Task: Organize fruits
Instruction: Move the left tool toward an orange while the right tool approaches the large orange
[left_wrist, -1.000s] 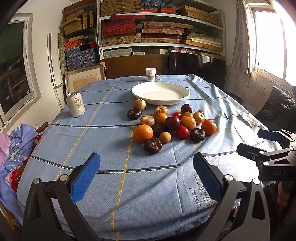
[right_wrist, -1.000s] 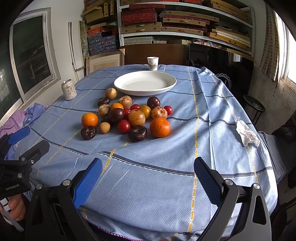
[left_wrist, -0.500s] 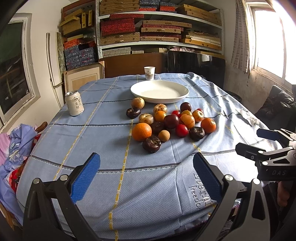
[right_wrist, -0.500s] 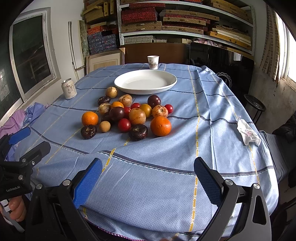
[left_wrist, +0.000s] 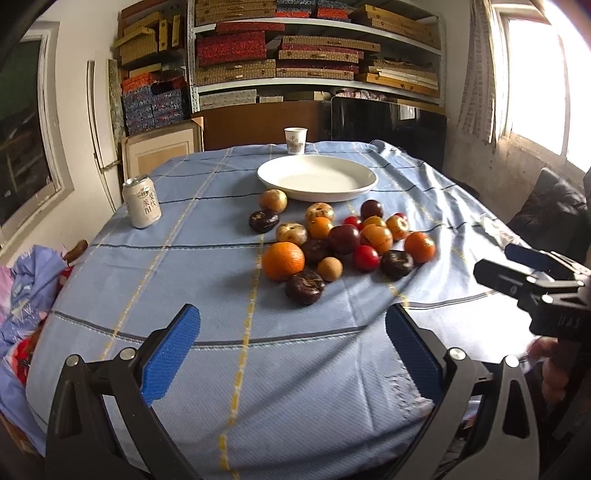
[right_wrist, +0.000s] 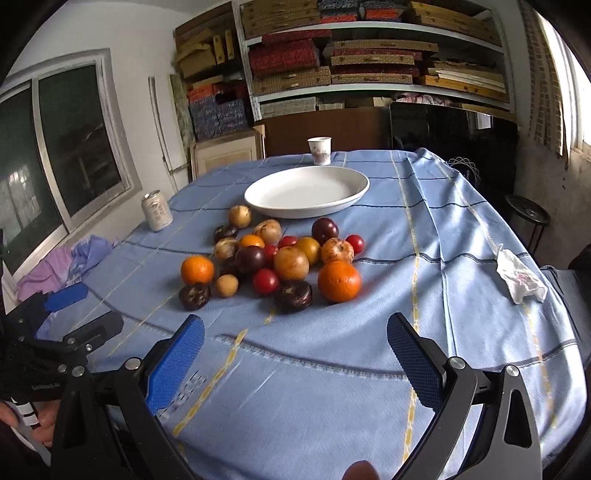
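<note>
A cluster of several fruits lies on the blue tablecloth: oranges (left_wrist: 283, 260) (right_wrist: 339, 281), dark wrinkled fruits (left_wrist: 305, 287) (right_wrist: 292, 295), red tomatoes (left_wrist: 366, 257) (right_wrist: 265, 281), purple plums and tan round fruits. An empty white plate (left_wrist: 317, 178) (right_wrist: 306, 191) stands just behind them. My left gripper (left_wrist: 291, 350) is open and empty above the near cloth, short of the fruits. My right gripper (right_wrist: 295, 354) is open and empty, also short of them. Each gripper shows at the edge of the other's view.
A drink can (left_wrist: 141, 202) (right_wrist: 157, 211) stands at the left of the table. A paper cup (left_wrist: 295, 140) (right_wrist: 320, 150) stands behind the plate. A crumpled tissue (right_wrist: 521, 277) lies at the right edge. Shelves of boxes fill the back wall. Clothes lie off the table's left side.
Both grippers have moved a little forward toward the fruits and stay open. Nothing on the table has moved.
</note>
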